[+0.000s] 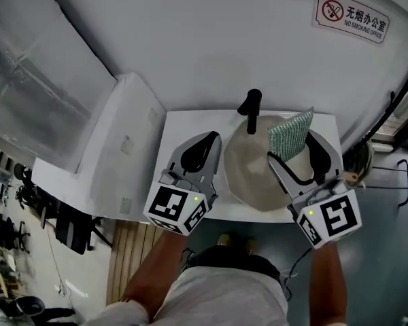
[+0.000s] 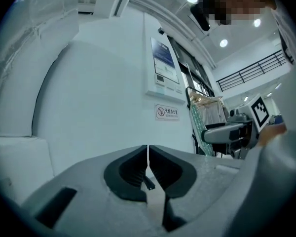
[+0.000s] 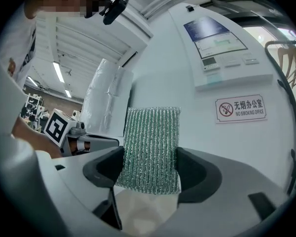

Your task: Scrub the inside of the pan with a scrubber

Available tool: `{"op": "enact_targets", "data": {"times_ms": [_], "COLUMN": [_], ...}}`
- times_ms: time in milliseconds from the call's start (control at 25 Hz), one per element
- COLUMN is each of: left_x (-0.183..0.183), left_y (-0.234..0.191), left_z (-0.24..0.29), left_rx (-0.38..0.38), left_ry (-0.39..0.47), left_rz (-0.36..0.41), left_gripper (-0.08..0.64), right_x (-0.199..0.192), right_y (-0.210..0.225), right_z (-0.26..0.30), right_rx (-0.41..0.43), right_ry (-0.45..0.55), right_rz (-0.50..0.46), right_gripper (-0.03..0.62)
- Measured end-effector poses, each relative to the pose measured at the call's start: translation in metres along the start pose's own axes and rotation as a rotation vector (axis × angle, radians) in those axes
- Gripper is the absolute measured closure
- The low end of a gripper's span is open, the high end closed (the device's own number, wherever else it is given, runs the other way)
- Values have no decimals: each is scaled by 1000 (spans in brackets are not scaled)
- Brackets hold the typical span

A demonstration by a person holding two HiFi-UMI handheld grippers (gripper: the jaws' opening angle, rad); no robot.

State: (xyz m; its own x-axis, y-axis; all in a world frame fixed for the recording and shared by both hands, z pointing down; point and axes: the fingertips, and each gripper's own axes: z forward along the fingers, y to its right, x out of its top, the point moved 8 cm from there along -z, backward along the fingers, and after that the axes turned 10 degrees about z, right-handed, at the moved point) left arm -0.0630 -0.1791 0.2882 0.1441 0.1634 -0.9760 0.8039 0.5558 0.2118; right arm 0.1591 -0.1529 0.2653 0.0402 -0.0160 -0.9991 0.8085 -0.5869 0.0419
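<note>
- Right tool [image 1: 290, 145] [image 3: 150, 154] is clamped on a green mesh scrubber [image 1: 290, 132] [image 3: 152, 142]; each jaw presses one side edge of it.
- In the right gripper view the scrubber stands upright between the jaws. Its top reaches past the fingertips and its lower edge hangs just behind them.
- Left tool [image 1: 207, 140] [image 2: 148, 157] has its jaws closed together with only a hairline between them, and nothing is held.
- Both tools point level toward the white wall, side by side but apart, with the left tool's marker cube [image 1: 179, 209] and the right tool's marker cube [image 1: 331, 217] nearest the person.
- A round beige pan [image 1: 248, 172] lies on the white table [image 1: 183, 124]. It sits below and between the two tools, and the right tool with the scrubber is over its right part.
- A black part [image 1: 251, 111] stands at the pan's far rim, ahead of the gap between the tools; whether it is the handle I cannot tell.
- Neither the scrubber nor either tool touches the pan.
- A no-smoking sign [image 1: 350, 13] [image 2: 167, 112] [image 3: 240, 108] hangs on the wall ahead of the right tool and above it.
</note>
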Motion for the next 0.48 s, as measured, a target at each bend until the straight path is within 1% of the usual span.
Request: {"op": "enact_targets", "data": {"times_ms": [200,240,320,480], "left_x": [-26,-30,-41,-65], "left_y": [-7,-6,-5,-1], "left_z": [8,11,16,24], "left_rx": [-4,-11,-32,-51], "left_ry": [-99,-120,-165,-272], "left_rz": [-42,-50,-66,-96], "left_gripper": [538,524,450,407], "right_x": [-21,-25,-33,-52], "right_y": [2,3,4,7], "right_z": [17,20,26,37], "right_rx": [-10,-11,-11,6], "right_ry": [-64,-81,-115,-187], "right_rz": [7,4,10,30], "right_gripper": [253,253,253,253]}}
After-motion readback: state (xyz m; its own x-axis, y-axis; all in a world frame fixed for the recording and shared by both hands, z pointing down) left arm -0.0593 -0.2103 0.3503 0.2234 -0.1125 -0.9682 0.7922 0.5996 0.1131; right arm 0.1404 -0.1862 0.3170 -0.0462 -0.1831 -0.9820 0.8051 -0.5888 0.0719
